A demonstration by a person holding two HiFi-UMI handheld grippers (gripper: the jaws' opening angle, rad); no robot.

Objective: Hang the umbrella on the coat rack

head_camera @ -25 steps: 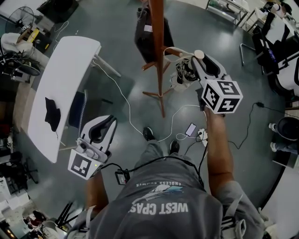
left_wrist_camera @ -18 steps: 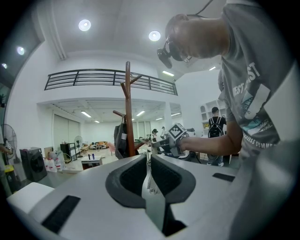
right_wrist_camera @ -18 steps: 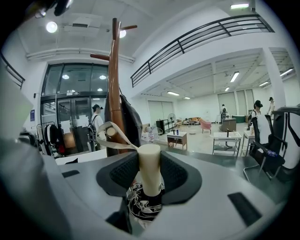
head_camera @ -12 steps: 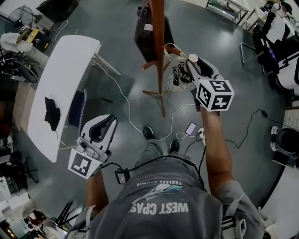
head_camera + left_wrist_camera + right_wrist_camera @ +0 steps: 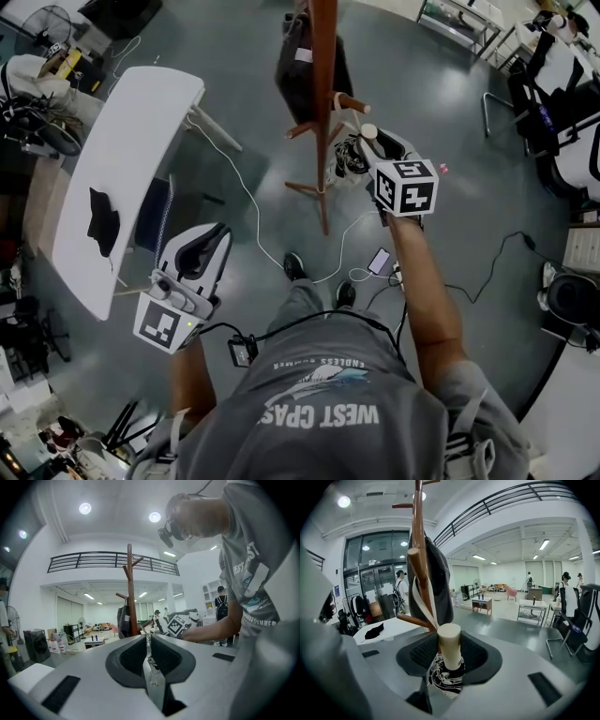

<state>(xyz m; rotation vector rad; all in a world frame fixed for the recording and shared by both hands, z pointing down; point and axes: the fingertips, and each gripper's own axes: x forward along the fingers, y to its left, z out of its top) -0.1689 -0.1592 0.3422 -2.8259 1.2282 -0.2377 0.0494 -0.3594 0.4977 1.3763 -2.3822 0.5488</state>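
The folded umbrella, black-and-white fabric (image 5: 349, 159) with a cream handle (image 5: 450, 641), stands upright in my right gripper (image 5: 375, 148), which is shut on it just below the handle. The gripper is close to the right of the brown coat rack (image 5: 322, 94). In the right gripper view the umbrella's white strap (image 5: 423, 603) runs up from the jaws and lies over a peg (image 5: 415, 557) of the rack pole (image 5: 418, 517). My left gripper (image 5: 212, 234) hangs low at the left, shut and empty; in its own view its jaws (image 5: 148, 637) meet with nothing between them.
A dark jacket (image 5: 305, 56) hangs on the far side of the rack. A white table (image 5: 122, 169) with a black cloth (image 5: 101, 220) stands at the left. Cables (image 5: 253, 216) and a phone (image 5: 380, 260) lie on the floor by the rack's feet.
My right gripper has carried the umbrella left and a little nearer, up to the rack pole and its peg. The left gripper has barely moved.
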